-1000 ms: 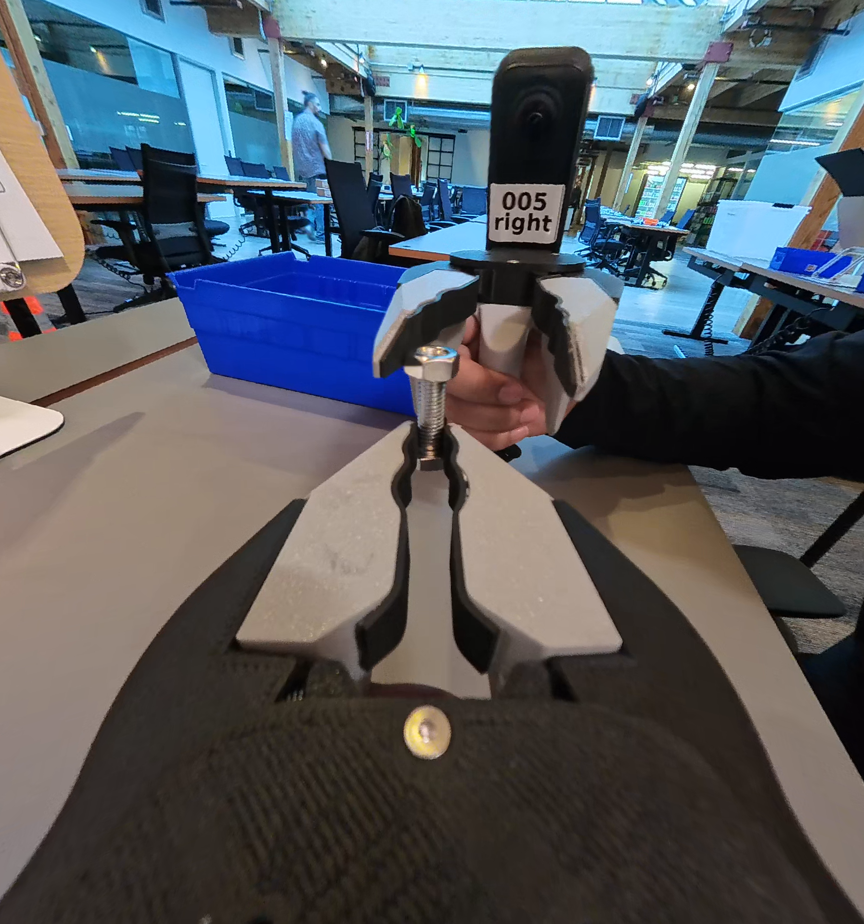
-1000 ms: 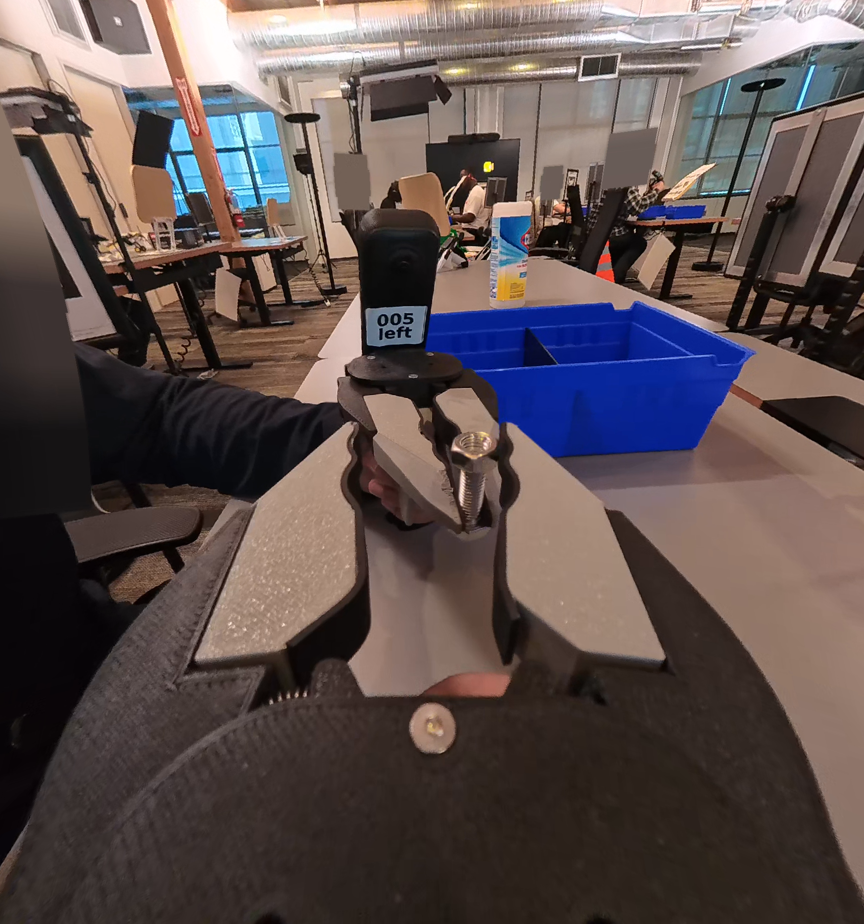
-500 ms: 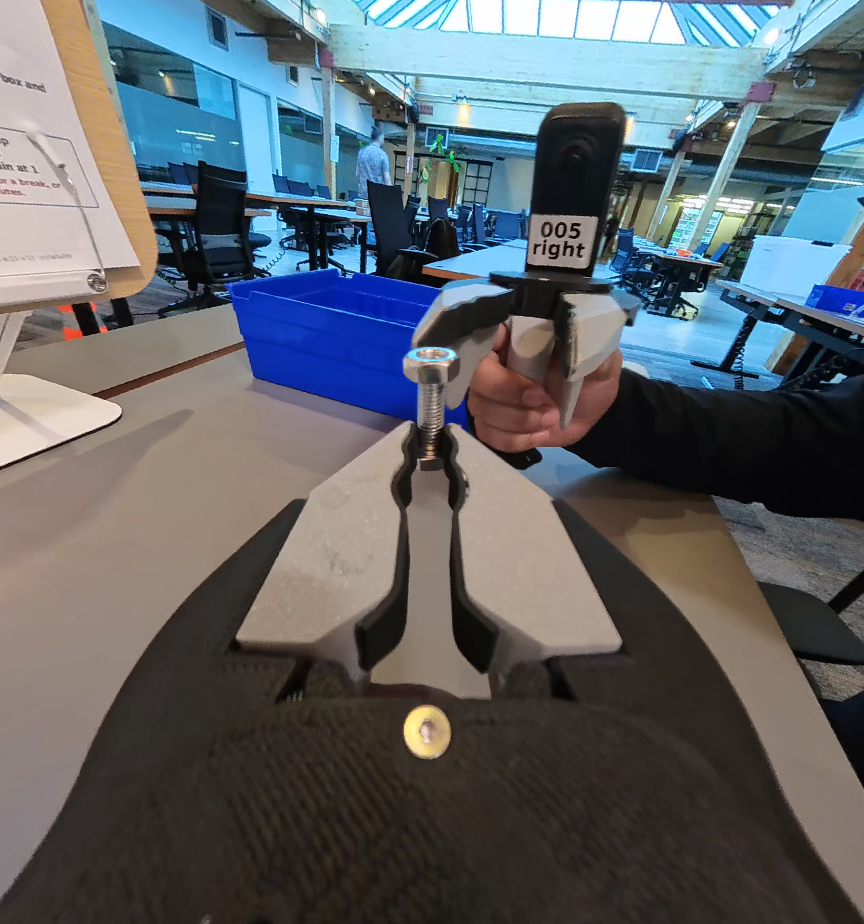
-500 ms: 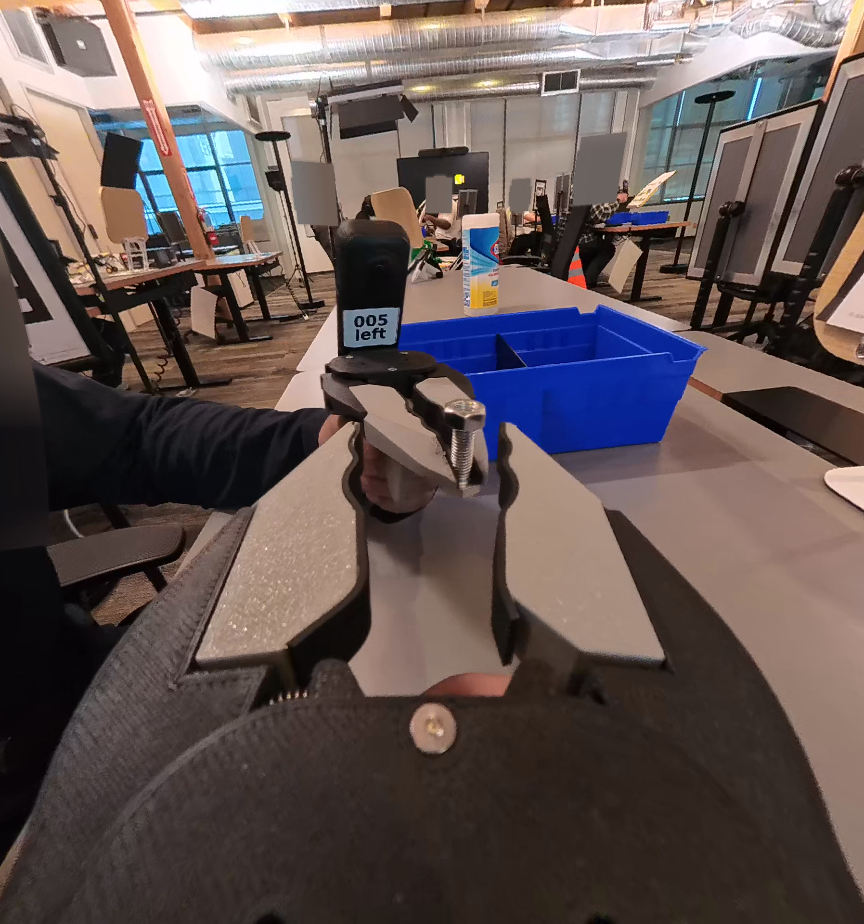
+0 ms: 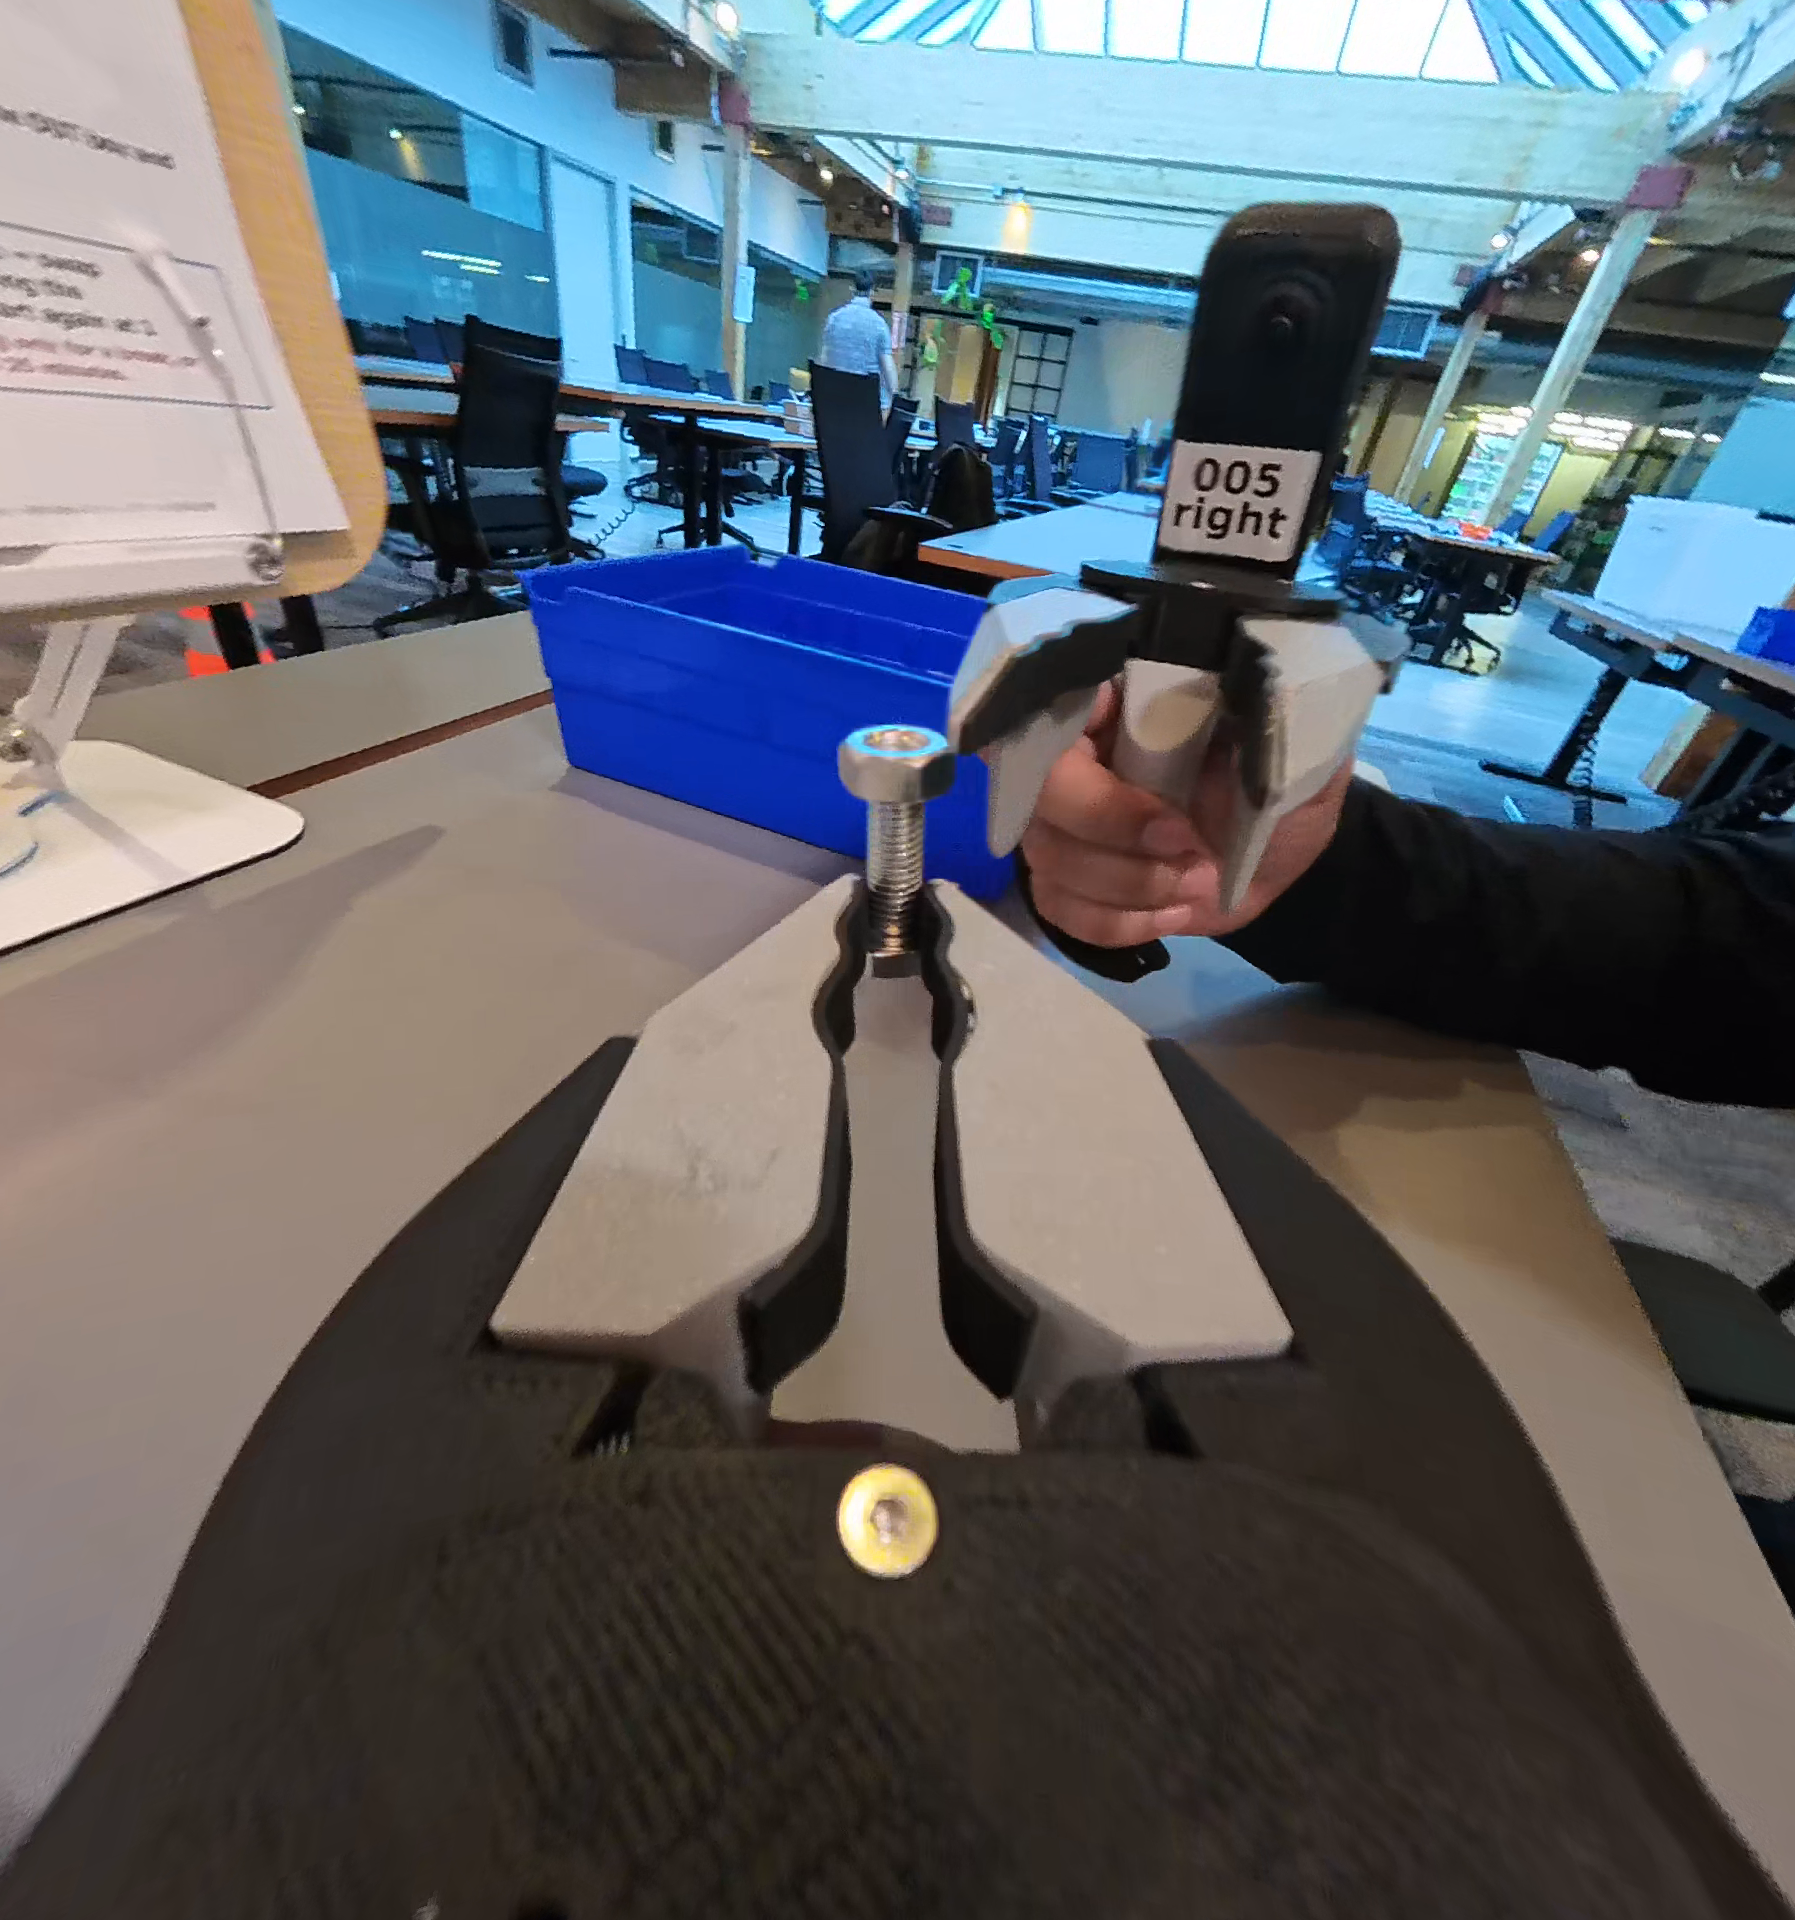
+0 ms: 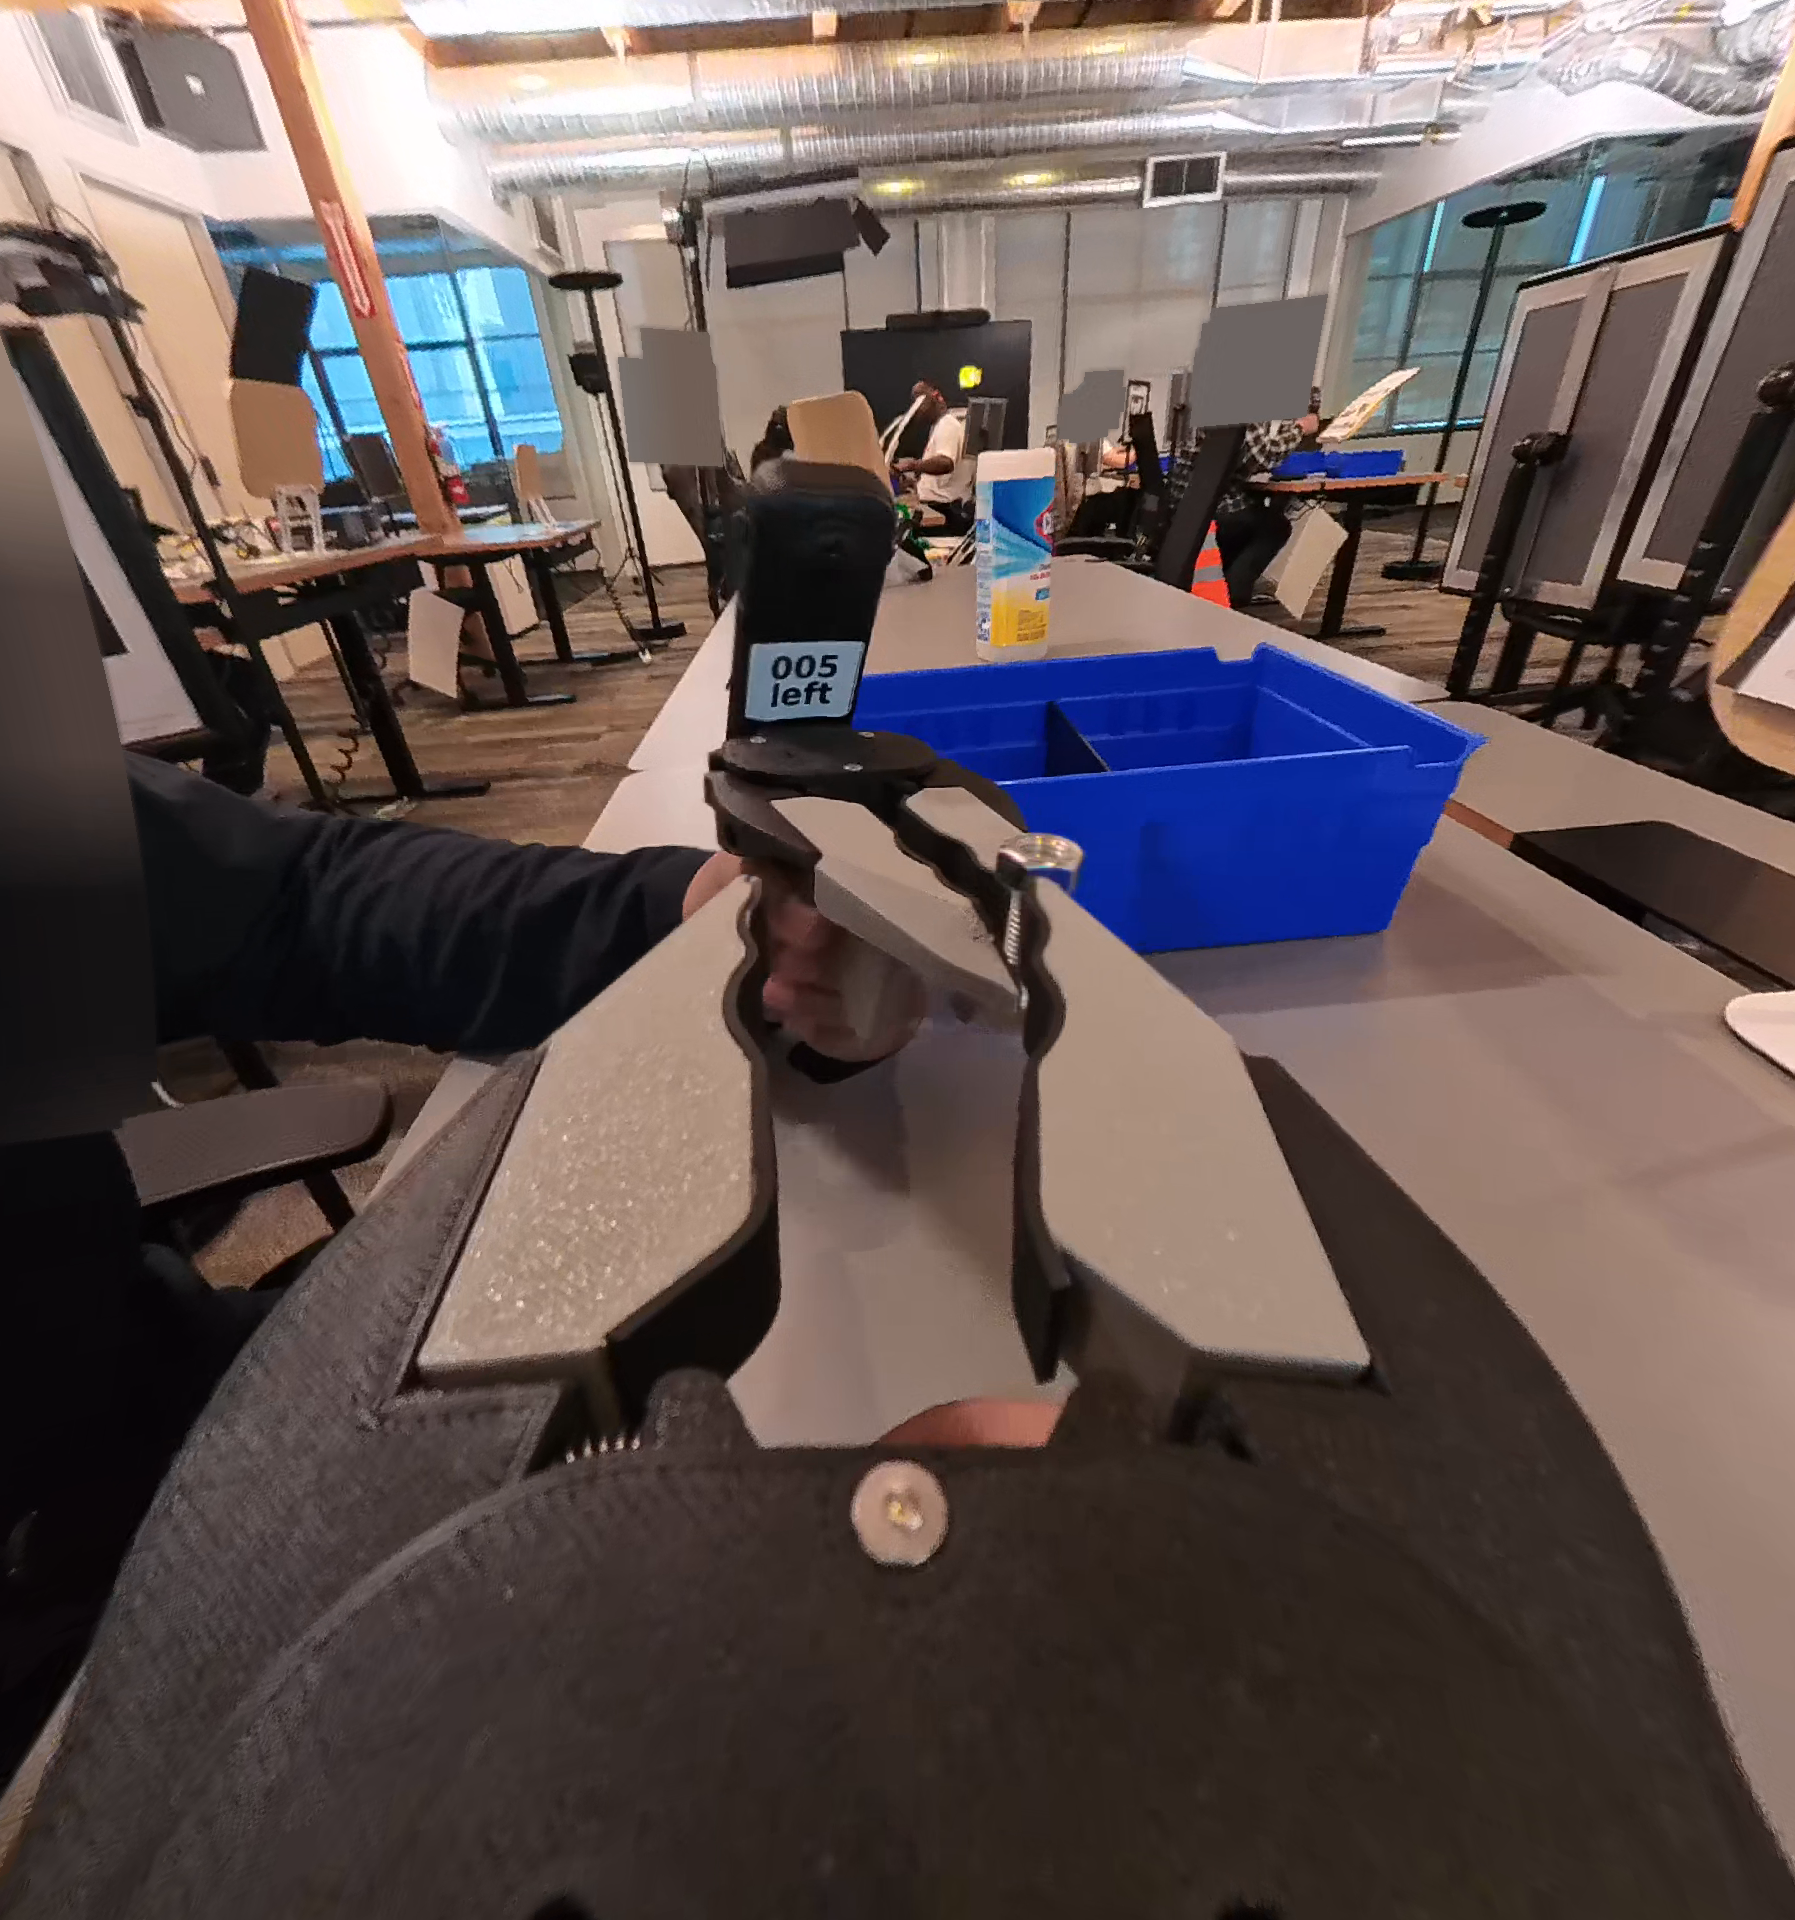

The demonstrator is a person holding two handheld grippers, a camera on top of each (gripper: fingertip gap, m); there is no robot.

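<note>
Steel bolt point(image 5: 894, 831) is pinched upright at the tips of the left claw point(image 5: 894, 940), its head above them. Just beside it, the right claw point(image 6: 888, 982) is spread apart (nothing is held). Beyond both, a blue bin point(image 6: 1236, 790) is set on the grey counter point(image 5: 249, 1091).

We see a long grey table point(image 5: 249, 1143) carrying a blue divided bin point(image 6: 1236, 831) toward its far side. A white stand base point(image 5: 114, 831) rests on the table beside the bin, holding up a wooden board with papers. Farther along the surface, a white wipes canister point(image 6: 1014, 551) stands upright beyond the bin.
</note>
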